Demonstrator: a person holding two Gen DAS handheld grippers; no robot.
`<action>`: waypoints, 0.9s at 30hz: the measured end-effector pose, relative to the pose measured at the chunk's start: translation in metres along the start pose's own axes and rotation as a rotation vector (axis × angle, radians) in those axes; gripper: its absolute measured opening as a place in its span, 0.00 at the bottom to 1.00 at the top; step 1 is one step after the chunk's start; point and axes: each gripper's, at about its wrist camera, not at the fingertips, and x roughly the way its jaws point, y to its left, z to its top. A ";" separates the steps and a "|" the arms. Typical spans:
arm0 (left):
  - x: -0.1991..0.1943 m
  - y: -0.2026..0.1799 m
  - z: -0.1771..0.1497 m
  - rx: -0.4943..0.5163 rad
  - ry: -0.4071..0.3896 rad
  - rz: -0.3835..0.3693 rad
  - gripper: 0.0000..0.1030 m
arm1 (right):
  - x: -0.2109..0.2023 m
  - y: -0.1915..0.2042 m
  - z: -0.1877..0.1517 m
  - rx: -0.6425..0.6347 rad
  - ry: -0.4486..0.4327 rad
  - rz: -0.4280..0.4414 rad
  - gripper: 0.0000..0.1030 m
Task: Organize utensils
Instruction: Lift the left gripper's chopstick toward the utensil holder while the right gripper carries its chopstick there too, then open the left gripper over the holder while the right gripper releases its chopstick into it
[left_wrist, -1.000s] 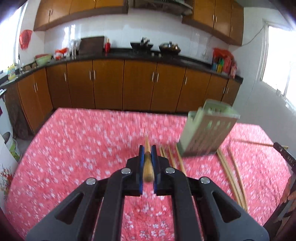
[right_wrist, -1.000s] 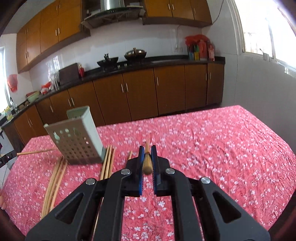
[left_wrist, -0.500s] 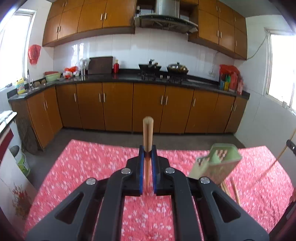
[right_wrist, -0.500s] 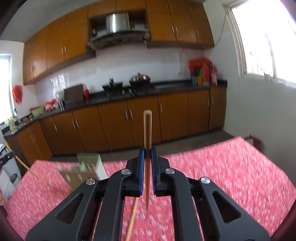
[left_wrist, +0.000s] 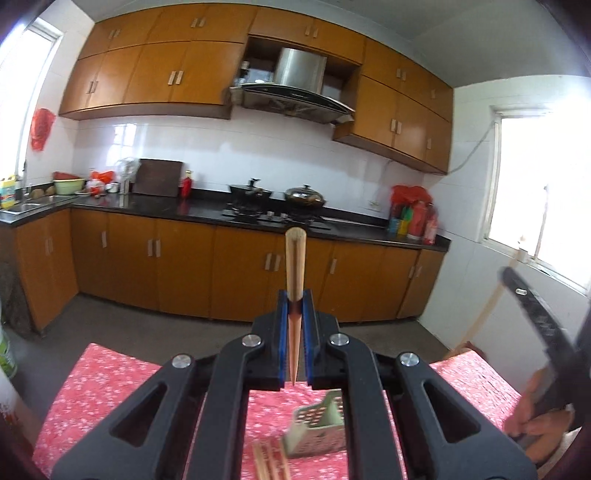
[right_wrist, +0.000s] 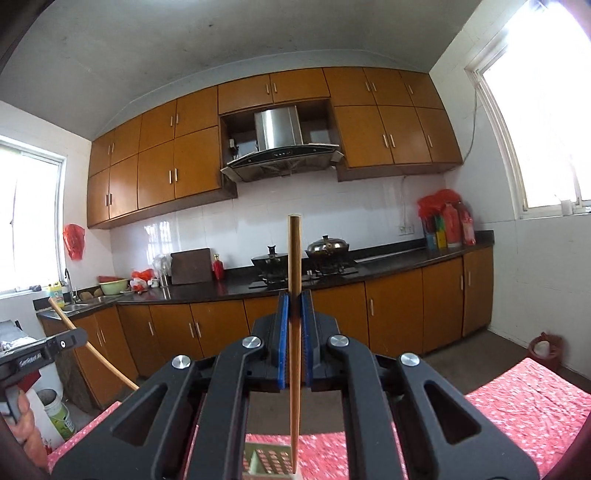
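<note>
While both fingers stay clamped on chopsticks (left_wrist: 295, 266) (right_wrist: 294, 295), they've risen; the holder (left_wrist: 319, 428) sits lower.

Both tools look alike — the left gripper (left_wrist: 294, 314) and the right gripper (right_wrist: 294, 314) have matte black linkage arms with triangular cut-outs, round silver screws at the pivots, and blue pads lining the fingers (left_wrist: 282, 332). Bare skin shows on the person's right hand (left_wrist: 532, 413) and left hand (right_wrist: 26, 424).
</note>
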 end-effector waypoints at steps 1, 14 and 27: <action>0.004 -0.005 -0.004 0.006 0.011 -0.010 0.08 | 0.004 0.001 -0.001 0.003 -0.002 0.001 0.07; 0.063 -0.024 -0.058 0.041 0.147 -0.039 0.08 | 0.035 0.001 -0.065 0.025 0.143 0.008 0.08; 0.049 -0.007 -0.067 0.015 0.157 -0.006 0.10 | 0.006 -0.009 -0.050 0.010 0.183 -0.009 0.48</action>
